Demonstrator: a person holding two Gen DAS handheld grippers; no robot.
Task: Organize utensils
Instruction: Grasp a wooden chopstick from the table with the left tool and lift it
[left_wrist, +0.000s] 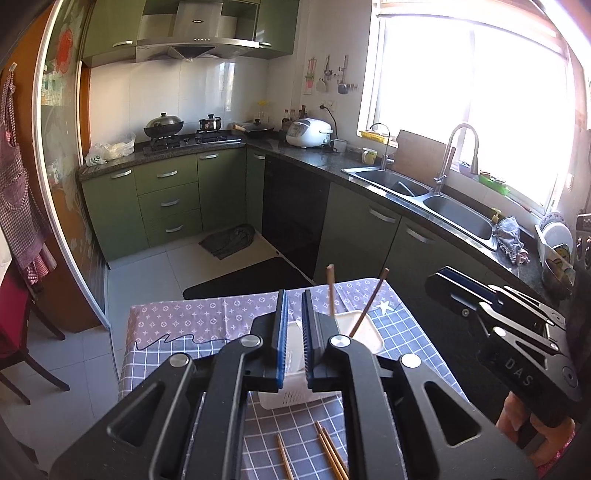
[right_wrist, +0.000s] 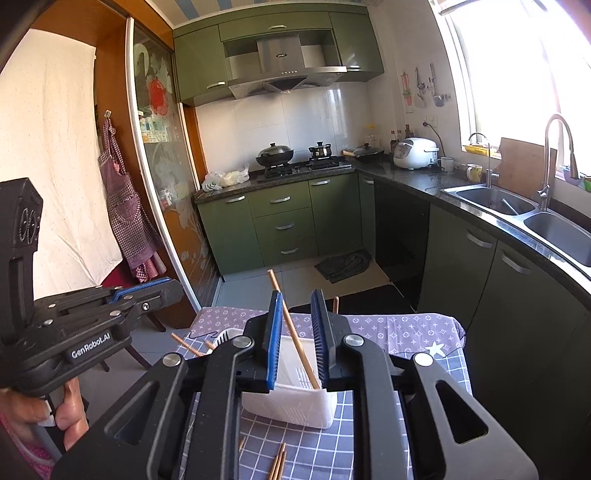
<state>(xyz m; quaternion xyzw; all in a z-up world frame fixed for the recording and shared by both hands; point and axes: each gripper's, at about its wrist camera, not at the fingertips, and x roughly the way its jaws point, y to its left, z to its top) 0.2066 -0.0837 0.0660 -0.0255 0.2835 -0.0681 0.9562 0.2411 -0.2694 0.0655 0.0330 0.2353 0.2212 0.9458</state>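
Note:
A white slotted utensil holder (left_wrist: 360, 330) (right_wrist: 291, 400) stands on a small table with a grey checked cloth (left_wrist: 207, 341) (right_wrist: 402, 332). Brown chopsticks (left_wrist: 331, 291) (right_wrist: 293, 332) stand tilted inside it. More chopsticks (left_wrist: 328, 454) (right_wrist: 279, 461) lie loose on the cloth in front of it. My left gripper (left_wrist: 293, 299) hovers above the holder, jaws slightly apart and empty; it shows side-on in the right wrist view (right_wrist: 147, 290). My right gripper (right_wrist: 297, 299) is open above the holder, around a standing chopstick without pinching it; it shows in the left wrist view (left_wrist: 448, 278).
Green kitchen cabinets, a stove (left_wrist: 192, 140) with pans and a double sink (left_wrist: 424, 195) line the counters beyond the table. A dark floor mat (left_wrist: 243, 280) lies past the table's far edge. A red chair (left_wrist: 22, 332) stands to the left.

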